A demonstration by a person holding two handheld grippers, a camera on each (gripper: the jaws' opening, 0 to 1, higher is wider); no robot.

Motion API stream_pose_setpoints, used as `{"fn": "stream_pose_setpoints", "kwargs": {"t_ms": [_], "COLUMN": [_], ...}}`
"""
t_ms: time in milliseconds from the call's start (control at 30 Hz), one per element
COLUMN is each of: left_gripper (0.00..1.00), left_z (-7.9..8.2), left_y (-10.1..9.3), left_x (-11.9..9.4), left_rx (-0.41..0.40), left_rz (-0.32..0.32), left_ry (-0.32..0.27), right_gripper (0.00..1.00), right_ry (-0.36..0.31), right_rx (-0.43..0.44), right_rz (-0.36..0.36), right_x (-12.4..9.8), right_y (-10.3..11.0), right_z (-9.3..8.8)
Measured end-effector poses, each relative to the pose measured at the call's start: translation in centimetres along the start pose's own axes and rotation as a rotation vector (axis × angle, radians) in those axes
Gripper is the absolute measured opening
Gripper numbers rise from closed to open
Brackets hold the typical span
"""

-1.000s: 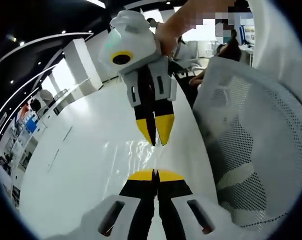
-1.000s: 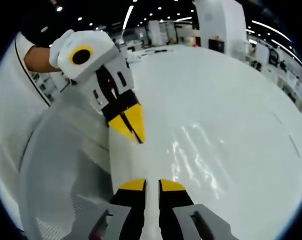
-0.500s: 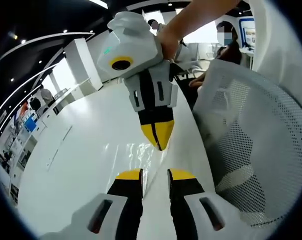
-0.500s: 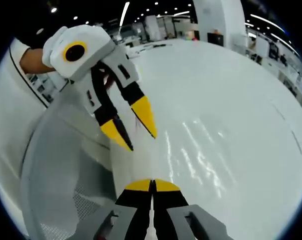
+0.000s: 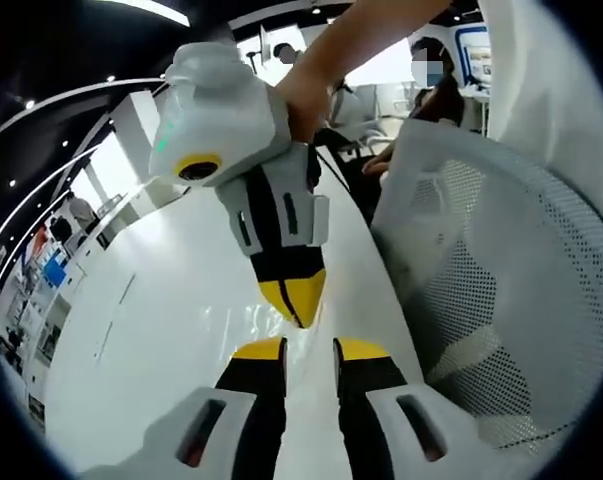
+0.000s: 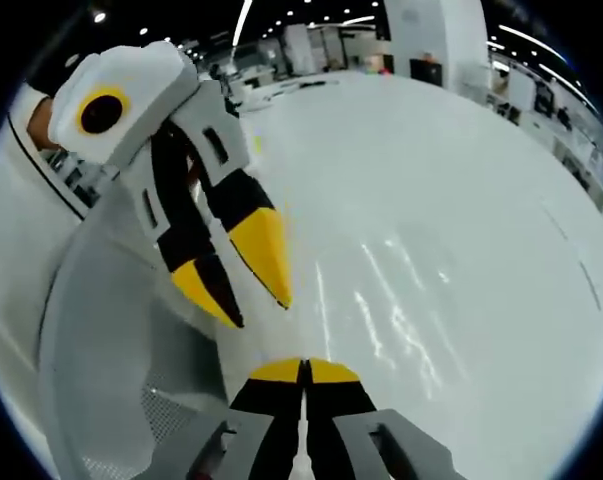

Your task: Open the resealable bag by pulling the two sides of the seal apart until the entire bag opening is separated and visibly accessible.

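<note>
The left hand-held gripper (image 5: 309,348), jaws pinched together a second ago, now has them parted, while the right hand-held gripper (image 6: 303,367) has gone from parted to clamped shut, on what I can't tell. The clear resealable bag (image 6: 381,315) lies flat and glinting on the white table (image 6: 461,180) just ahead of both. A white mesh chair (image 5: 501,260) crowds the table edge beside them.

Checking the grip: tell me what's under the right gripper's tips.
Clear bag lies on the white table beneath the shut right gripper. Whether film is pinched is hidden. The left gripper is open.
</note>
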State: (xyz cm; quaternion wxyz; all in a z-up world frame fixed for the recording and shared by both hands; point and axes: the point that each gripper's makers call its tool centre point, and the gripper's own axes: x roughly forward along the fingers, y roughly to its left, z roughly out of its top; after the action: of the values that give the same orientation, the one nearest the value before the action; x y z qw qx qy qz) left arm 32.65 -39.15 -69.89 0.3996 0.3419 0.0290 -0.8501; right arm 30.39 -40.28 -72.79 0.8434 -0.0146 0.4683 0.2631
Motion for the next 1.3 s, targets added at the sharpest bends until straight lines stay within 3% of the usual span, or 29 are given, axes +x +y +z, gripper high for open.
{"fn": "stream_pose_setpoints", "kwargs": {"t_ms": [267, 367, 400, 500, 700, 1000, 1300], "left_gripper": [0.15, 0.14, 0.14, 0.14, 0.02, 0.00, 0.00], "left_z": [1.3, 0.7, 0.0, -0.5, -0.8, -0.6, -0.7], "left_y": [-1.0, -1.3, -1.1, -0.9, 0.0, 0.7, 0.8], "left_x": [0.3, 1.3, 1.6, 1.9, 2.5, 2.7, 2.9], "left_rx": [0.075, 0.079, 0.088, 0.109, 0.116, 0.124, 0.125], "left_rz": [-0.043, -0.060, -0.049, -0.040, -0.016, -0.015, -0.019], "left_ry": [-0.016, 0.030, 0.078, 0.115, 0.158, 0.176, 0.192], "right_gripper": [0.00, 0.00, 0.00, 0.00, 0.00, 0.00, 0.00], "right_ry": [0.030, 0.009, -0.017, -0.035, -0.092, -0.159, -0.187], "right_rx": [0.014, -0.012, -0.038, -0.039, -0.072, -0.156, -0.212], "right_rz": [-0.025, -0.039, -0.057, -0.077, -0.170, -0.344, -0.439], "right_x": [0.4, 0.0, -0.3, -0.6, -1.8, -3.8, -5.2], "right_y": [-0.5, -0.9, -1.1, -1.6, -3.0, -5.1, -5.8], "right_z": [0.3, 1.6, 2.3, 2.7, 4.0, 5.8, 6.9]}}
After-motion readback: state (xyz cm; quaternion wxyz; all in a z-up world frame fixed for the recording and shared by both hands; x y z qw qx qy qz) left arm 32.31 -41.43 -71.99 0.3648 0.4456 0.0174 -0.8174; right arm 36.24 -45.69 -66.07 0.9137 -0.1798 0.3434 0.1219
